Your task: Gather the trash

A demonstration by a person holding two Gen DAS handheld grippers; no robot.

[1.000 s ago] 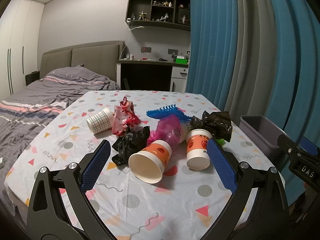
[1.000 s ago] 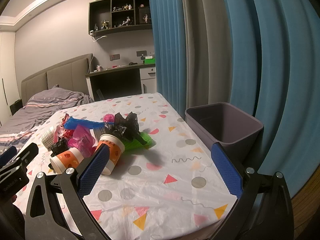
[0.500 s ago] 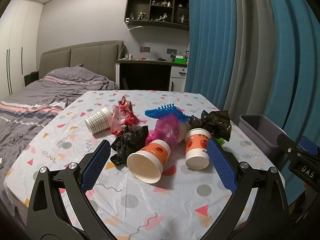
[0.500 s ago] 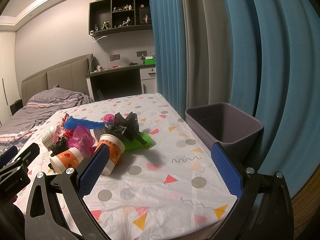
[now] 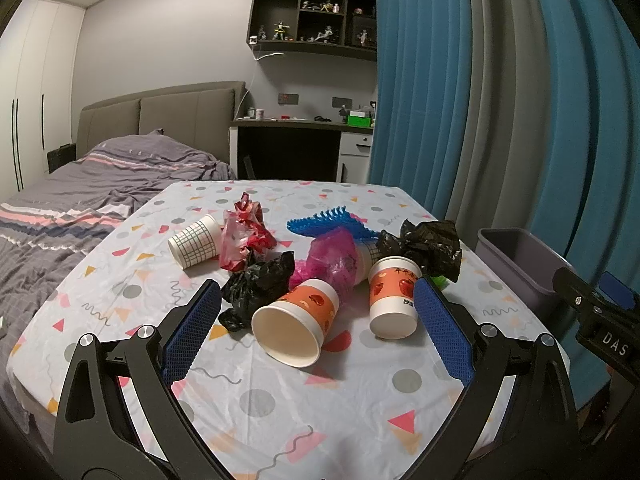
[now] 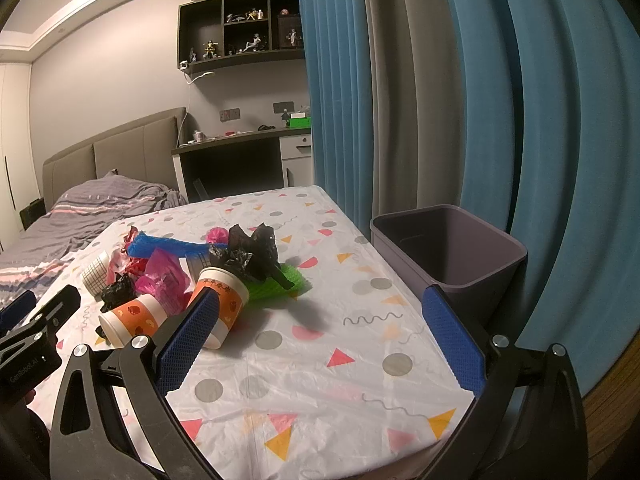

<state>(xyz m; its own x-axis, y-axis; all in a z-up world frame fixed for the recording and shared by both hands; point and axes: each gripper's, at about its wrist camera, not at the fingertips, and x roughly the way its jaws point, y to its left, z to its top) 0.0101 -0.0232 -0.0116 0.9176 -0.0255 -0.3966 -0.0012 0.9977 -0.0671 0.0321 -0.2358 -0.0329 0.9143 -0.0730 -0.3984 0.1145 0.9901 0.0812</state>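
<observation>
Trash [image 5: 320, 272] heaped on table [image 5: 280, 412]; left hand-held gripper [image 5: 316, 332] spread wide.

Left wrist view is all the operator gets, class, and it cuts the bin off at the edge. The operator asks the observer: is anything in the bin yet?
Observer: No trash shows inside the bin; the right wrist view looks into it.
Operator: What is the green bit by the right-hand cup?
Observer: A green mesh piece, lying partly under the black bag.
Operator: Is the right gripper holding anything?
Observer: No, the right gripper is open, with nothing between its fingers.
</observation>
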